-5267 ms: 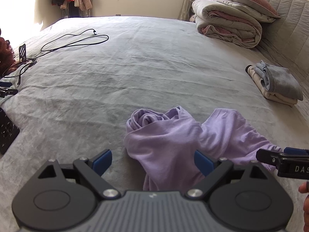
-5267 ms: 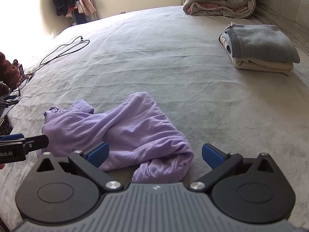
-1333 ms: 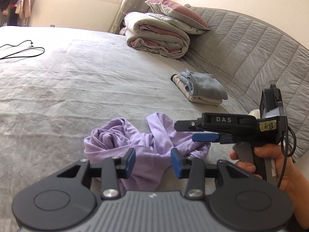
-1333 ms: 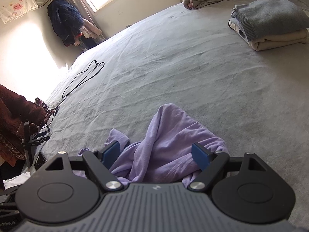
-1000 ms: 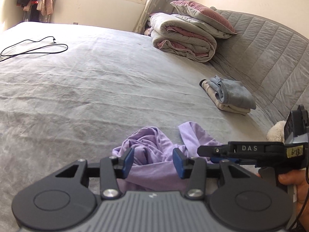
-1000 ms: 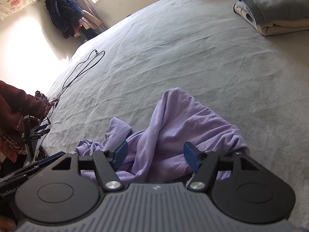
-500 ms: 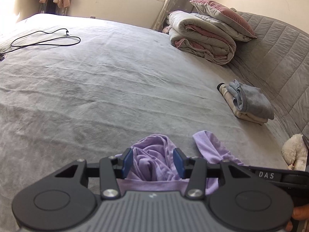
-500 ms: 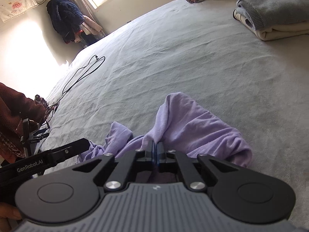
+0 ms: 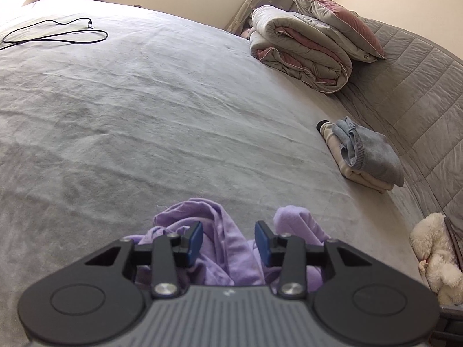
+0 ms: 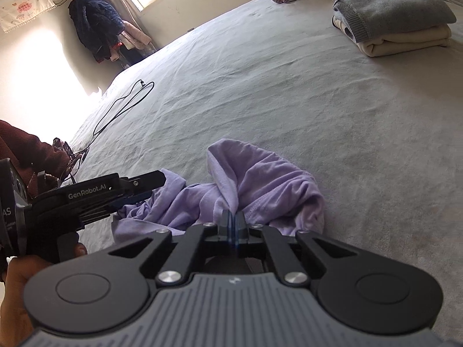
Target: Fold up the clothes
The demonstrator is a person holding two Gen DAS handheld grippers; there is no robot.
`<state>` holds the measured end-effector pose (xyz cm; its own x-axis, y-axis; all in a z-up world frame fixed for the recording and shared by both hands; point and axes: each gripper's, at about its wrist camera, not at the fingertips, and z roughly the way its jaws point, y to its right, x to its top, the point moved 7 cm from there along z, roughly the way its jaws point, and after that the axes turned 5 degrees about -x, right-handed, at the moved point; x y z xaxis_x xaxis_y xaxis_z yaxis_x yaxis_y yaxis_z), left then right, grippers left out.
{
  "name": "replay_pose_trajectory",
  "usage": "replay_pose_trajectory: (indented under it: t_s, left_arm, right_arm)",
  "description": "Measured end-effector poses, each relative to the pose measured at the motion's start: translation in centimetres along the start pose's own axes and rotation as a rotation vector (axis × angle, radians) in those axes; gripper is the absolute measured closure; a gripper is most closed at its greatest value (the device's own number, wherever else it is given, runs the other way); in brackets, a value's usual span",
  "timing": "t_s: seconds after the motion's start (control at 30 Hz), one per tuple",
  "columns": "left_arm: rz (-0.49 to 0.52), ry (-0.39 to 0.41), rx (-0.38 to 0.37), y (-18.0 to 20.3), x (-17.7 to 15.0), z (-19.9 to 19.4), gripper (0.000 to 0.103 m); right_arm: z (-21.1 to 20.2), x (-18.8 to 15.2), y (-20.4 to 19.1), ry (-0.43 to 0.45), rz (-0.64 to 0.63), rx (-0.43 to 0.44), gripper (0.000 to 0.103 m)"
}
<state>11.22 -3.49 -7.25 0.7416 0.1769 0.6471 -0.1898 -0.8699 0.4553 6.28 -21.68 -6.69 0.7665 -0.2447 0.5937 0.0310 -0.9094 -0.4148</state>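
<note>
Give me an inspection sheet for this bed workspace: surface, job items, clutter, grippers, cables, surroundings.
Surface: grey bedspread, lightly wrinkled.
Job's things: lilac garment crumpled in a heap at the near edge; folded stack of a grey knit on a cream piece off to the right.
Clutter: white plush toy at the bed's right edge; rolled duvet with a pillow on top at the far end.
Grippers: left gripper open, fabric between its fingers; right gripper shut on a fold of the lilac garment.
Cables: black cable looped on the far left of the bed.
Surroundings: window, curtains, clothes hanging in the corner, quilted headboard.
</note>
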Motion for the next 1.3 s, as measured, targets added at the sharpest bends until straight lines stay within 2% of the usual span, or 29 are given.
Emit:
replay_pose_trajectory:
  t_s: [0.03, 0.07, 0.1, 0.27, 0.47, 0.77, 0.93, 1.1, 1.2, 1.3]
  left_arm:
    - [0.002, -0.005, -0.007, 0.2, -0.1, 0.1, 0.083]
    - [0.005, -0.010, -0.015, 0.3, -0.2, 0.2, 0.095]
    - [0.007, -0.015, -0.022, 0.4, -0.3, 0.3, 0.101]
    - [-0.001, 0.084, 0.017, 0.5, 0.7, -1.4, 0.102]
    - [-0.005, 0.214, 0.099, -0.2, 2.3, -4.1, 0.102]
    - [-0.014, 0.338, 0.220, -2.4, 3.7, -8.5, 0.102]
    - [-0.016, 0.354, 0.257, -3.9, 4.1, -10.7, 0.102]
    - [-0.039, 0.336, 0.315, -6.3, 3.7, -12.0, 0.102]
    - [-0.040, 0.311, 0.331, -7.3, 3.2, -12.3, 0.102]
    - [-0.055, 0.272, 0.314, -8.0, 2.5, -12.2, 0.102]
  right_arm:
    - [-0.1, 0.0, 0.1, 0.001, -0.002, -0.003, 0.101]
    - [-0.2, -0.1, 0.2, 0.001, -0.004, -0.006, 0.101]
    - [-0.2, -0.2, 0.4, -0.002, -0.006, -0.009, 0.101]
    - [-0.5, -0.1, 1.0, 0.004, -0.001, -0.022, 0.101]
    - [-1.4, 1.6, 0.9, 0.077, 0.005, -0.035, 0.101]
    - [-1.9, 2.6, 0.6, 0.120, -0.006, -0.060, 0.101]
    - [-2.1, 3.1, 0.6, 0.139, -0.008, -0.075, 0.101]
    - [-1.7, 2.8, 0.9, 0.120, -0.001, -0.087, 0.101]
    - [-1.5, 2.6, 0.8, 0.112, -0.007, -0.094, 0.101]
    - [-1.1, 2.5, 0.9, 0.100, -0.004, -0.098, 0.101]
